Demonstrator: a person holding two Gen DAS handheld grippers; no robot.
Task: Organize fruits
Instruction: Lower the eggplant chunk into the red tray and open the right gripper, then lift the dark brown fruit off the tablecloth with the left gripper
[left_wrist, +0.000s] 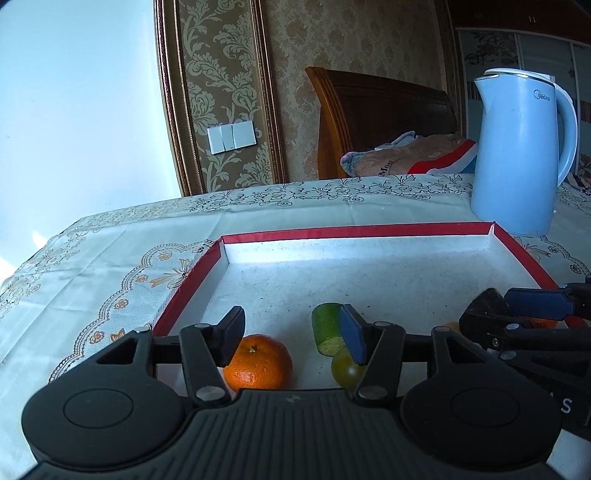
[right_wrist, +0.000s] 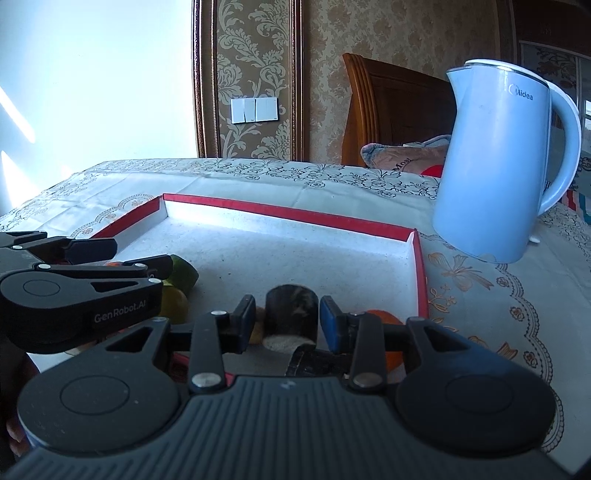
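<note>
Left wrist view: the left gripper (left_wrist: 293, 338) hangs spread over a red-rimmed tray (left_wrist: 354, 232), pinching nothing. An orange (left_wrist: 257, 362) lies just by its left pad; a cut green piece (left_wrist: 328, 328) and a yellow-green fruit (left_wrist: 346, 366) sit by its right pad.

Right wrist view: the right gripper (right_wrist: 287, 324) straddles a dark stubby piece (right_wrist: 291, 310) in the tray, pads slightly apart from it. A blue kettle (right_wrist: 495, 162) stands beyond. Risk: the loose round fruit may roll if nudged

Orange tangerine (left_wrist: 257, 363), red-rimmed white tray (left_wrist: 354, 232), pale blue kettle (left_wrist: 521, 155), floral tablecloth (left_wrist: 110, 266)
</note>
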